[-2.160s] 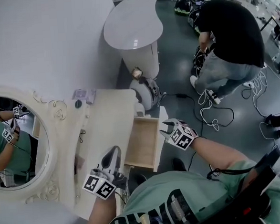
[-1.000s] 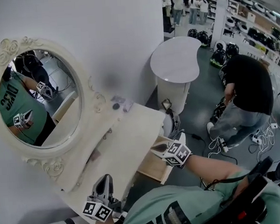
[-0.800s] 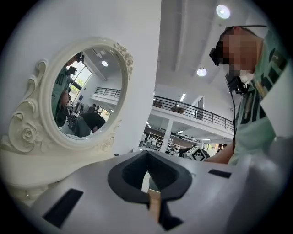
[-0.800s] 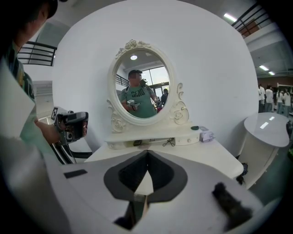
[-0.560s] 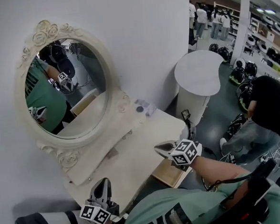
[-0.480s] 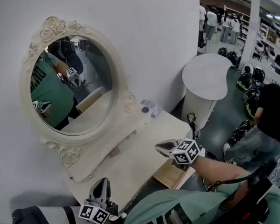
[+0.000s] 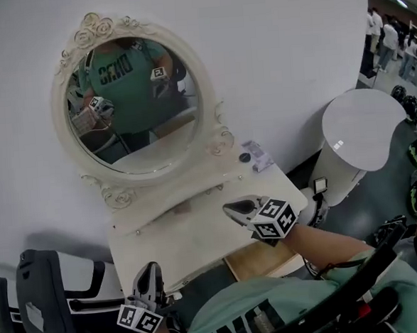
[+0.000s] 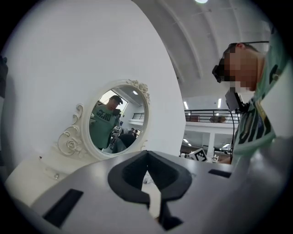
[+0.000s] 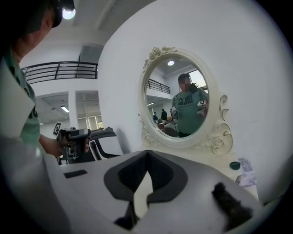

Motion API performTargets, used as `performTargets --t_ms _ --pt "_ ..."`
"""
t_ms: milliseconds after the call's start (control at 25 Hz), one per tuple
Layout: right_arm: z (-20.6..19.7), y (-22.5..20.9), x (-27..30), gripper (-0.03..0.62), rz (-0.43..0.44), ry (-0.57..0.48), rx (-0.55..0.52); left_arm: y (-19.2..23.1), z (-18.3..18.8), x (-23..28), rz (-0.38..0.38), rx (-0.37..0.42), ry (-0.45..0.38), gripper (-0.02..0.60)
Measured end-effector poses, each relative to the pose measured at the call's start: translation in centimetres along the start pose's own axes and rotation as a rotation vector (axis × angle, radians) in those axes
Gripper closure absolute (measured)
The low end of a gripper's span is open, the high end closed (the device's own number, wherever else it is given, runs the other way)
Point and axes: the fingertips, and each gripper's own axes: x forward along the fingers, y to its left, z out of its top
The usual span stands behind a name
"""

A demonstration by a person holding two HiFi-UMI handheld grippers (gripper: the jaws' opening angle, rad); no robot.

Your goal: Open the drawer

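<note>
Holds the left gripper (image 7: pixel 151 269) at the near left corner of the bench (image 7: pixel 192 234), jaws closed tip to tip with nothing between them. Holds the right gripper (image 7: pixel 233 209) over the right part of the bench, pointing left toward the mirror (image 7: pixel 134 107), jaws likewise pressed together and empty. Has the drawer (image 7: pixel 262 265) standing pulled out from under the bench's near right edge, just below the right forearm and partly hidden by it.
</note>
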Motion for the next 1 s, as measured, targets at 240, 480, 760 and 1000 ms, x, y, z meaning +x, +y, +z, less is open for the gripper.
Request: performTargets --t_ms 240,480,760,1000 --pt "1.8 1.3 -0.7 0.583 0.015 -0.007 -0.026 -1.1 1.6 -2.2 0.070 0.011 0.009 0.572" --pt "1.7 2.0 -0.3 0.583 -0.033 -0.002 -0.007 0.2 3.3 -3.2 0.044 0.034 0.009 0.572" --pt "1.8 4.4 0.8 0.583 -0.036 0.005 -0.042 0.9 2.8 -4.8 0.029 0.014 -0.004 0.572" --pt "2.2 6.2 1.0 0.583 -0.048 0.005 -0.062 1.3 3.7 -6.7 0.019 0.021 -0.020 0.572"
